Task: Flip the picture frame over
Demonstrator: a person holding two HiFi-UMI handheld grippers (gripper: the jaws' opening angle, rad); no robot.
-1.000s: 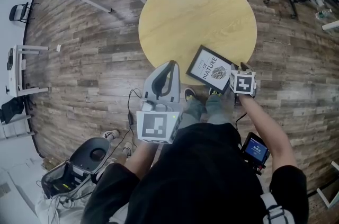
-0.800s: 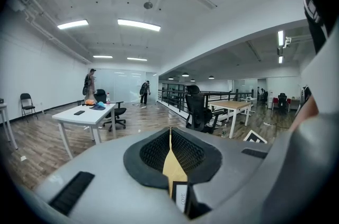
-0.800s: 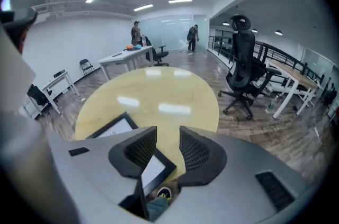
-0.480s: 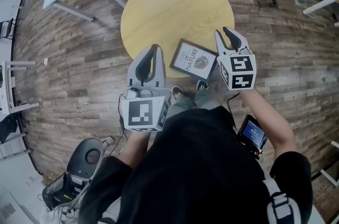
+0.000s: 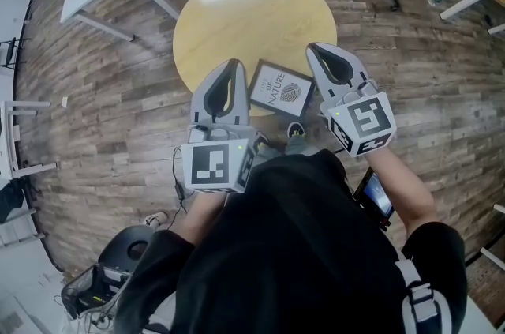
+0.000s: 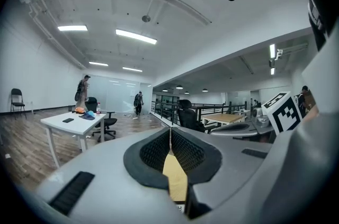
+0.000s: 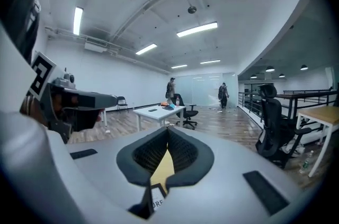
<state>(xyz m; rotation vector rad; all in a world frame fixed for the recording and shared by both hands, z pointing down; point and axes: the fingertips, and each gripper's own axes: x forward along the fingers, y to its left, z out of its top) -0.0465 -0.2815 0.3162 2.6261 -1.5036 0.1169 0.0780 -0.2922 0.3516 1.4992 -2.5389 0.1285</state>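
Left gripper (image 5: 230,65) and right gripper (image 5: 314,50) clenched, empty. Black rectangular picture frame (image 5: 281,90) lay print-up on round yellow table (image 5: 237,16); flip seemingly done.

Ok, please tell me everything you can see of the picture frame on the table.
The picture frame is a rectangle: a thin dark border around a white print with a dark round pattern and the word NATURE. It lies flat, face up and slanted, close to the near edge of the round yellow table. The left gripper and right gripper, both shut and empty, are above it, not touching.
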